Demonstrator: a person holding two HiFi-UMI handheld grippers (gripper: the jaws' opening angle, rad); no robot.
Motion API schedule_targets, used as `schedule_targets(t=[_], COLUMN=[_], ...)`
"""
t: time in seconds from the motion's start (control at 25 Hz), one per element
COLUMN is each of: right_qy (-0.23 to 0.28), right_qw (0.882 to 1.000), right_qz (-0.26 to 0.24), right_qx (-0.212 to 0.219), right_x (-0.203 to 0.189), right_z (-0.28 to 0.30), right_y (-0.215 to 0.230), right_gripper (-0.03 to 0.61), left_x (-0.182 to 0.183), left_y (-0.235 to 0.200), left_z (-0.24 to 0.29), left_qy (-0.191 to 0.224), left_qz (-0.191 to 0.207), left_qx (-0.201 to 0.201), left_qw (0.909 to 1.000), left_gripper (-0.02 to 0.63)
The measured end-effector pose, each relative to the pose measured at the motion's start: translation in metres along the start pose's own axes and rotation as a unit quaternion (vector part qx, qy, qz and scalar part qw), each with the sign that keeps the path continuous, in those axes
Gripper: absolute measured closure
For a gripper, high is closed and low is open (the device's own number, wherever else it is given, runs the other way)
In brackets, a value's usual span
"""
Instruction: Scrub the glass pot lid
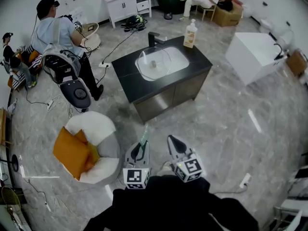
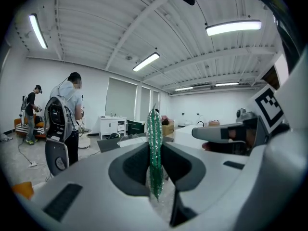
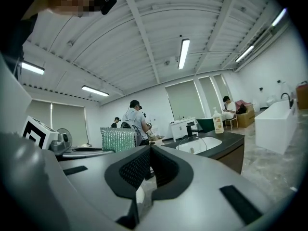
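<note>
Well short of the counter [image 1: 129, 79], both grippers wait.
Left gripper [image 2: 155, 163] jaws clamp a green scouring pad [image 2: 154, 141] standing on edge; right gripper [image 3: 147, 165] jaws are closed, empty. The glass lid [image 1: 155, 61] lies in the sink [image 1: 180, 53], well apart from both.

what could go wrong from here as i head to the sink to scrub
The green scrub pad sticks far out of the left tool, so it may fold or slip under pressure. The glass lid lies loose in the sink; the right tool is shut and empty, so nothing steadies it. The soap bottle beside the sink could get knocked.
</note>
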State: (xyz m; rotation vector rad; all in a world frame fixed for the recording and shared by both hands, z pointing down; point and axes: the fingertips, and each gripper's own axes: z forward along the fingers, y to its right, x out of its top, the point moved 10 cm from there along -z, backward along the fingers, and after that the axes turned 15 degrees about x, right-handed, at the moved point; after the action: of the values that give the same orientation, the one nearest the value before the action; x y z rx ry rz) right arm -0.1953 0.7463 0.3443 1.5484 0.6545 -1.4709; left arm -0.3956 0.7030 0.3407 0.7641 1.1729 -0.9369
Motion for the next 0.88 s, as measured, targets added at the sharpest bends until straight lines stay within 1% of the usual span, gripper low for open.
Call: schedule_targets(t=[0.12, 0.24, 0.36, 0.48, 0.6, 0.68, 0.8, 0.88], right_qy=[0.007, 0.012, 0.022, 0.024, 0.009, 0.009, 0.023, 0.02], right_qw=[1.0, 1.0, 0.999, 0.999, 0.999, 0.999, 0.999, 0.999], right_qz=[-0.008, 0.011, 0.016, 0.017, 0.031, 0.033, 0.015, 0.006], right_qx=[0.004, 0.012, 0.02, 0.023, 0.027, 0.028, 0.034, 0.034], right_x=[0.008, 0.009, 0.007, 0.006, 0.01, 0.009, 0.015, 0.023], right_z=[0.002, 0.001, 0.007, 0.015, 0.024, 0.032, 0.051, 0.066], right_y=[0.027, 0.05, 0.073, 0.09, 0.106, 0.121, 0.152, 0.174], right_gripper=[0.575, 0.575, 0.575, 0.575, 0.575, 0.575, 0.575, 0.575], left_x=[0.007, 0.013, 0.011, 0.009, 0.009, 0.008, 0.01, 0.013], left_y=[0.014, 0.027, 0.036, 0.04, 0.044, 0.047, 0.05, 0.051], left_z=[0.025, 0.042, 0.061, 0.079, 0.104, 0.123, 0.159, 0.186], left_qy=[-0.004, -0.006, -0.008, -0.017, -0.021, -0.022, -0.022, -0.02], left_qz=[0.003, 0.013, 0.031, 0.031, 0.021, 0.018, 0.021, 0.016], left_qx=[0.012, 0.025, 0.026, 0.029, 0.034, 0.036, 0.035, 0.036], left_qw=[0.9999, 0.9996, 0.9991, 0.9989, 0.999, 0.9989, 0.9989, 0.999], left_gripper=[0.548, 0.549, 0.548, 0.548, 0.548, 0.548, 0.548, 0.548])
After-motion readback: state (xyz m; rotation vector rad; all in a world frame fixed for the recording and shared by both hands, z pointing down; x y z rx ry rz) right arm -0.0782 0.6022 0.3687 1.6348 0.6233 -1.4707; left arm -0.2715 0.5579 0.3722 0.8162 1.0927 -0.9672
